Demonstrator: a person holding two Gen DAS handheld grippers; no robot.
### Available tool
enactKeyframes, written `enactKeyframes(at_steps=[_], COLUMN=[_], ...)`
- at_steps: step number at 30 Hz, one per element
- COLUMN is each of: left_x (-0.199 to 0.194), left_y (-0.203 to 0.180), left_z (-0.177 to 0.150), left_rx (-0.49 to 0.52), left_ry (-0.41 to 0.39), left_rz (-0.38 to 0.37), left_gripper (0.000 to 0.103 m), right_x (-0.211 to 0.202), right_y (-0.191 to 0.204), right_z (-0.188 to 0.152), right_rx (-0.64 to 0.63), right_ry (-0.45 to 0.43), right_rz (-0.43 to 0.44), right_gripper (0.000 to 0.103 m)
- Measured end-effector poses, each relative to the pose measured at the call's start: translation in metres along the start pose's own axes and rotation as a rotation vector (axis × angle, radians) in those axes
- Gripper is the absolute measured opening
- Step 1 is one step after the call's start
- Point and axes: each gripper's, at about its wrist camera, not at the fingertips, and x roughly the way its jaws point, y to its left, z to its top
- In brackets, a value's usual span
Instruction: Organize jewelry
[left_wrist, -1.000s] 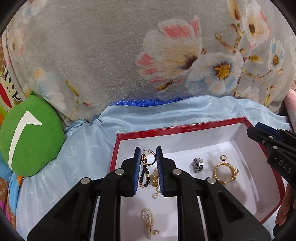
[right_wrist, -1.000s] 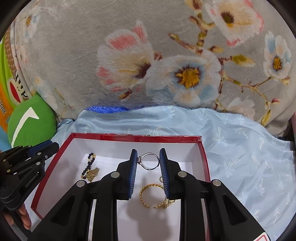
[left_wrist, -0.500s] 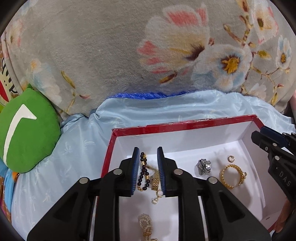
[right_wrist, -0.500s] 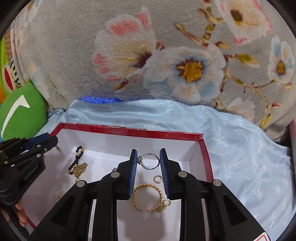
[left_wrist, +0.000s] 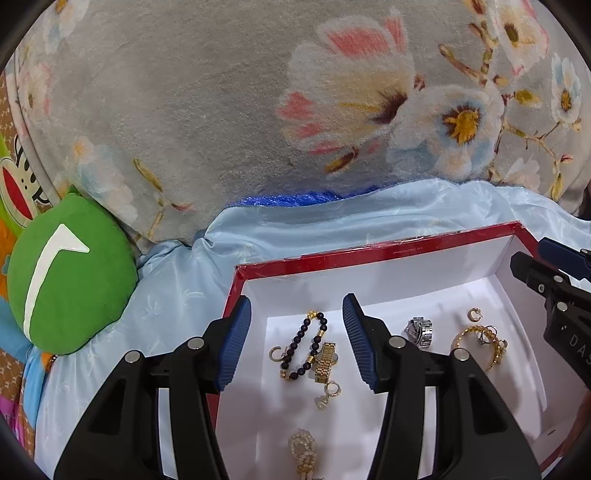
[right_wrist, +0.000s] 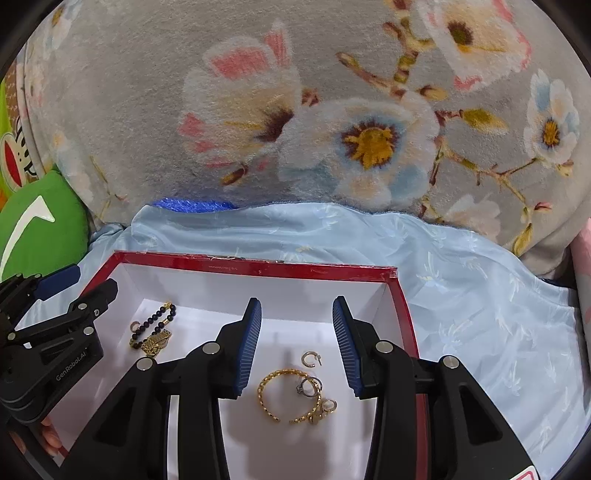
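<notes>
The pearl piece (left_wrist: 303, 456) runs off the bottom edge; a hand (right_wrist: 50, 439) hides behind the left tongs (right_wrist: 94, 282).

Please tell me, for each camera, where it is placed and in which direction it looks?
Left wrist: sits on the left tool, looks down into the red box at the bead bracelet; right tool at right edge.
Right wrist: sits on the right tool, looks down at the gold bangle; left tool and fingertips at left.
Both jaws opening, empty. Shared: box, bracelet, bangle, floral blanket.

gold bangle (right_wrist: 286, 395), silver ring (right_wrist: 308, 387), bead bracelet (left_wrist: 304, 345) lying flat inside red-rimmed white box (right_wrist: 258, 267)
</notes>
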Motion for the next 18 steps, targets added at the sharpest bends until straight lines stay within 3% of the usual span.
enactKeyframes(at_steps=[18], left_x=[0.0022], left_y=[0.0016], left_z=[-0.0008], left_rx=[-0.015], left_ry=[0.011], left_rz=[0.003], left_gripper=[0.05], right_x=[-0.0005], right_y=[-0.001], right_z=[-0.0015], right_rx=[0.003], right_ry=[-0.009], right_rz=[0.0], right_gripper=[0.04])
